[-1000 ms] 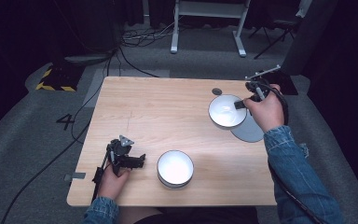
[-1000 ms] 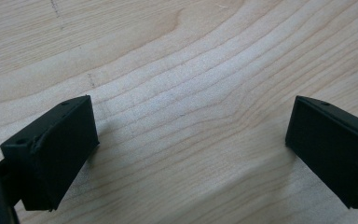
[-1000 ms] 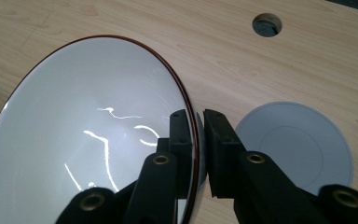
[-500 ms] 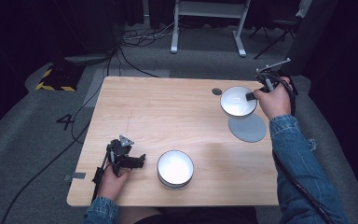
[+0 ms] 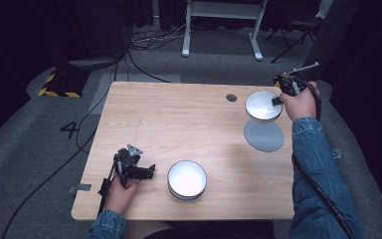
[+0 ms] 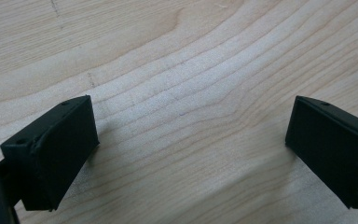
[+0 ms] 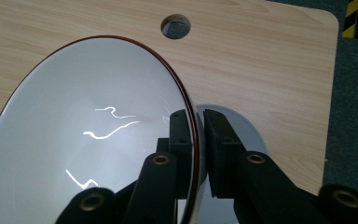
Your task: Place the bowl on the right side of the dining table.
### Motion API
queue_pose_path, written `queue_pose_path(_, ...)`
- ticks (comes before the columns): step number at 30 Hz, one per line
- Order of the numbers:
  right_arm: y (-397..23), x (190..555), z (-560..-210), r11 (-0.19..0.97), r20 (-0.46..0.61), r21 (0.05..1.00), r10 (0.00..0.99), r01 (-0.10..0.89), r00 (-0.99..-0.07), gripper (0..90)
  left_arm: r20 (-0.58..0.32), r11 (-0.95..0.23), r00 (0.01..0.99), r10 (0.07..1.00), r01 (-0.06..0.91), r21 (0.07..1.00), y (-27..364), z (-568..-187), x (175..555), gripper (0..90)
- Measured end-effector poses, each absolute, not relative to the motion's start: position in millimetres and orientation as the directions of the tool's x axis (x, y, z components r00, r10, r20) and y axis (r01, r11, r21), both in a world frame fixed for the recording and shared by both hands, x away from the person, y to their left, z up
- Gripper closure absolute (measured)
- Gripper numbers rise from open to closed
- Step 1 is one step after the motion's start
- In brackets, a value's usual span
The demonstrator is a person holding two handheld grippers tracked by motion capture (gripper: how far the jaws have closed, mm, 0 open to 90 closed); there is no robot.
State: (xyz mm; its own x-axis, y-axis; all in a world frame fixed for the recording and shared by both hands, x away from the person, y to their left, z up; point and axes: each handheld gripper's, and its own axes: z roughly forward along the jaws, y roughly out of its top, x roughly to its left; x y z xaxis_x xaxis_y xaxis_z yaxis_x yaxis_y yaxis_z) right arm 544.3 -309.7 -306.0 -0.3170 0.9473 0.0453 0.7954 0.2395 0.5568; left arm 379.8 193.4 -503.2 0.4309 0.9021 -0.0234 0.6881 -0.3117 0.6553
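At the right of the high view, our right gripper (image 5: 277, 99) holds a white, dark-rimmed bowl (image 5: 262, 104) lifted above a flat grey round plate (image 5: 263, 136) on the light wooden table (image 5: 189, 119). In the right gripper view its jaws pinch the bowl's rim, one inside and one outside, and the bowl hides most of the plate. At lower left, our left gripper (image 5: 146, 172) lies low with jaws spread wide over bare wood. A second white bowl (image 5: 187, 179) sits near it at bottom centre.
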Motion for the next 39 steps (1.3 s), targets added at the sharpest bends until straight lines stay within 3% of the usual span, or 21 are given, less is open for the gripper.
queue_pose_path(15,-340.5,553.8,-326.5,0.100,0.140,0.541,0.968,0.835,-0.207,82.1,-0.025,-0.312,0.432,0.902,0.688,0.655,193.5,-503.3,379.9,2.3)
queue_pose_path(23,-339.8,557.8,-337.0,0.105,0.131,0.531,0.970,0.841,-0.203,82.1,-0.023,-0.312,0.432,0.902,0.687,0.656,193.5,-503.2,379.9,2.3)
queue_pose_path(39,-345.8,566.8,-390.7,0.062,0.130,0.484,0.981,0.873,-0.142,82.2,-0.023,-0.312,0.432,0.902,0.687,0.656,193.5,-503.3,379.7,2.3)
